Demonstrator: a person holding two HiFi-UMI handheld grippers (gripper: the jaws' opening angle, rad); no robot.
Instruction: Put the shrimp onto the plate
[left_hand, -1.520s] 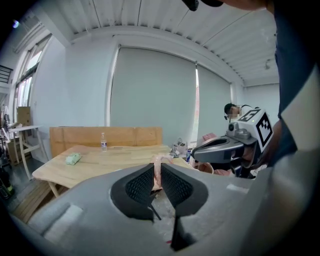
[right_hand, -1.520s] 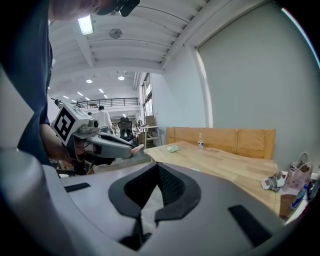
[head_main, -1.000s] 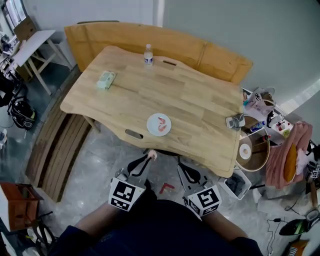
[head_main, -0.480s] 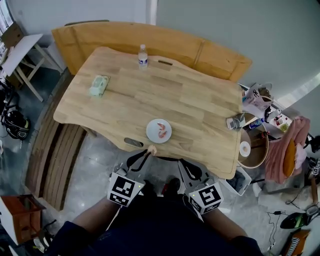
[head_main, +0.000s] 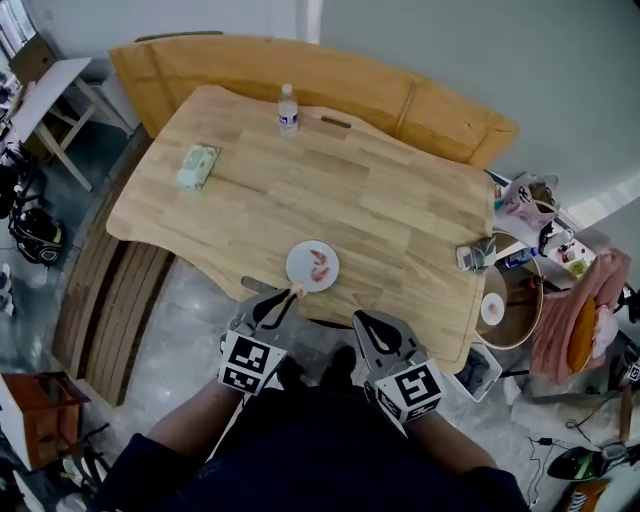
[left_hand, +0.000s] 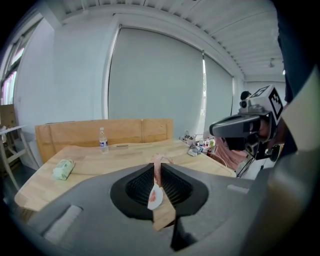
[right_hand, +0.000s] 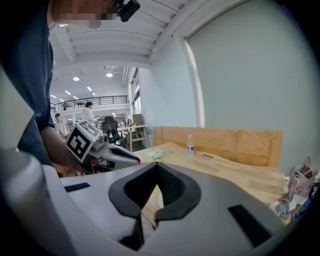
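Shrimp (head_main: 320, 265) on white plate (head_main: 297, 272); second shrimp (head_main: 298, 290) in left hand-held gripper (head_main: 294, 295)

Plate (head_main: 298, 273) at table (head_main: 400, 210) near edge, shrimp (head_main: 320, 265) on it; bottle (head_main: 288, 110) far edge; packet (head_main: 197, 166) left.

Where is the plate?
In the head view, the plate sits by the table's near edge, just in front of the left gripper, with a shrimp lying on it.
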